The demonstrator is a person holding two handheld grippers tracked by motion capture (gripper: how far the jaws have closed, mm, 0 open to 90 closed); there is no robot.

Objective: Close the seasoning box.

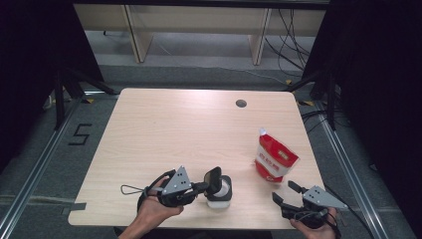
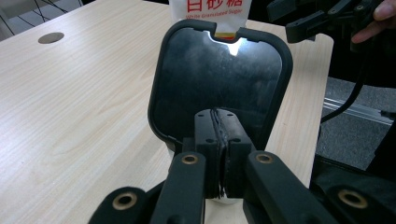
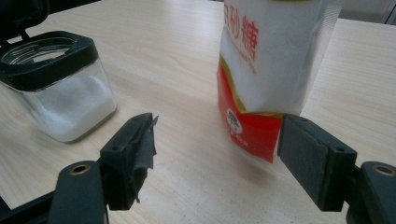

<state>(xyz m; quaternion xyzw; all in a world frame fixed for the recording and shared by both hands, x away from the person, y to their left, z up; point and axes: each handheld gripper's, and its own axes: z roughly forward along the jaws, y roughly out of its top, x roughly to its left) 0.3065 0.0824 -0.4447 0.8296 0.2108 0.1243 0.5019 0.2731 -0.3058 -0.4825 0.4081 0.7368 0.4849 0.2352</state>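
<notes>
Left gripper (image 1: 206,187) clamped on the jar's raised black lid (image 2: 219,84); right gripper (image 3: 217,158) gaping just short of the sugar bag (image 3: 271,60). Bag upright beside the jar (image 3: 60,88), right of it. Soft, probably slumpy; best pinched mid-body, gently.

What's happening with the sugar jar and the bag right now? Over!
Left gripper shut on the jar's black lid, holding it flipped up. Right gripper open, aimed at the sugar bag, not touching. Jar open, part full. Nothing between them.
</notes>
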